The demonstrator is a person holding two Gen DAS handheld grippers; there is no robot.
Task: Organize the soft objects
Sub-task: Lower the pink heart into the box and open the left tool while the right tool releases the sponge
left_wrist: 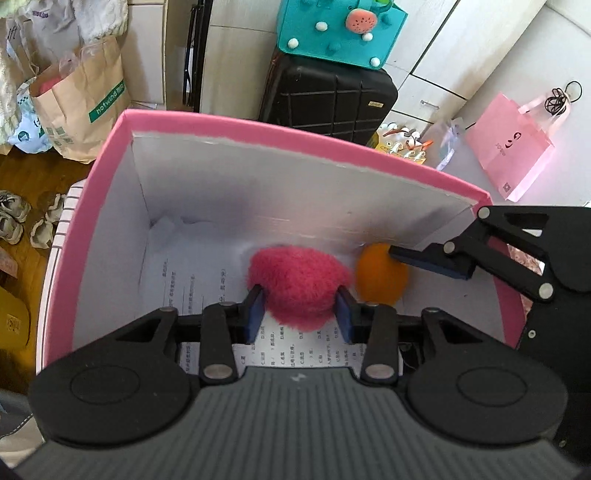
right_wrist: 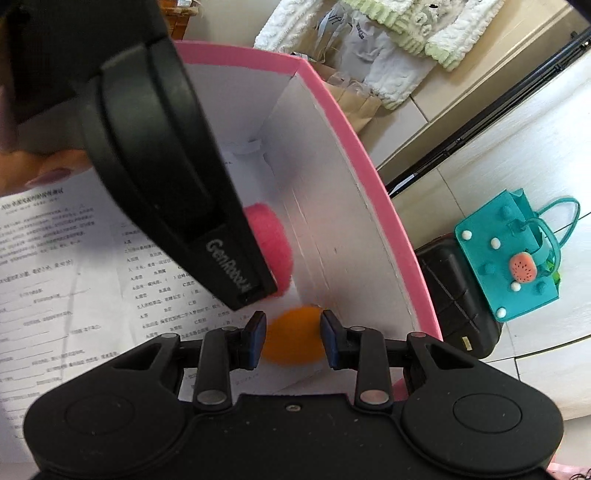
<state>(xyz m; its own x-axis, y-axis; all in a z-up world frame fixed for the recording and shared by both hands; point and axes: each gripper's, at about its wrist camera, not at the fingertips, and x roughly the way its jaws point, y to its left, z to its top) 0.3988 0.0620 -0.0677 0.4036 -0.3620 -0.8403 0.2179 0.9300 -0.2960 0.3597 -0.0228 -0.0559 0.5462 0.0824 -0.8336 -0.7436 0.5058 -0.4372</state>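
The pink fluffy ball sits low inside the pink-rimmed box, pinched between the blue pads of the left gripper, whose jaws are narrowed onto its fur from both sides; just beside it, toward the box's corner, the orange ball is held the same way by the right gripper, jaws partly closed around its middle. Both loads look to be at or near the box floor, so the step in hand reads as setting them down. To do it well, I would let each ball rest on the printed paper lining the bottom before easing the jaws apart, open only enough for the pads to clear the pile, and lift straight up so the fur does not cling and drag the ball out. The two grippers are close together, so parting them one at a time would avoid a knock. The pink ball is long-piled, shaggy and squashes readily; the orange one is shorter-napped, rounder and smoother in outline. The box has stiff white card walls with a matte pink outer skin and a sharp rim. Beyond it stand a ribbed black suitcase, a teal felt bag with pompoms, a glossy pink paper bag and a brown paper bag.
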